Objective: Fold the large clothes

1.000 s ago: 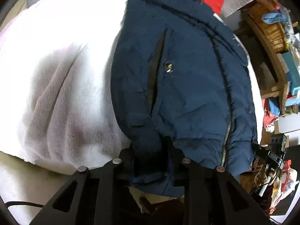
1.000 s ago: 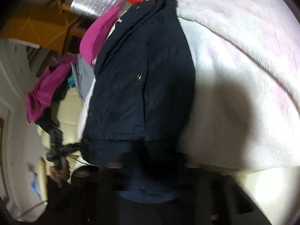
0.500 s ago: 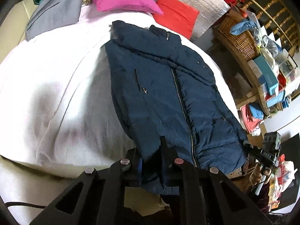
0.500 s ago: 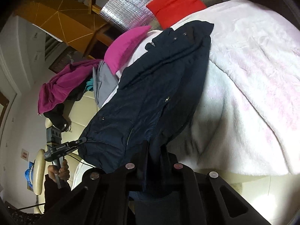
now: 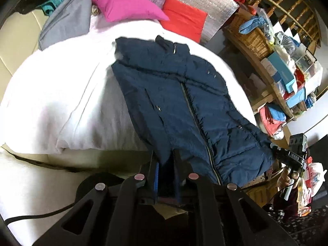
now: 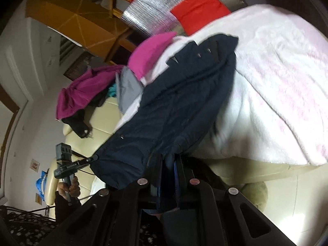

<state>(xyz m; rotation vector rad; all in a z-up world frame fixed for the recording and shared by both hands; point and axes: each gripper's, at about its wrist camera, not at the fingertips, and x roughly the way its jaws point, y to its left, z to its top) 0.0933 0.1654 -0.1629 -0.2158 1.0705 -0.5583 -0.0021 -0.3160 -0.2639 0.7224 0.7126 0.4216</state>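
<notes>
Though label-free, navy jacket (image 5: 184, 110) gripper-clamped.

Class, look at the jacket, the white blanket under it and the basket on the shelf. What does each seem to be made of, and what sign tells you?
Jacket: likely a smooth synthetic shell with padding; matt navy, puckered along the zip.
Blanket: probably plush fleece or terry; fuzzy pile, soft ridges.
Basket: woven wicker or rattan by its brown lattice.
</notes>
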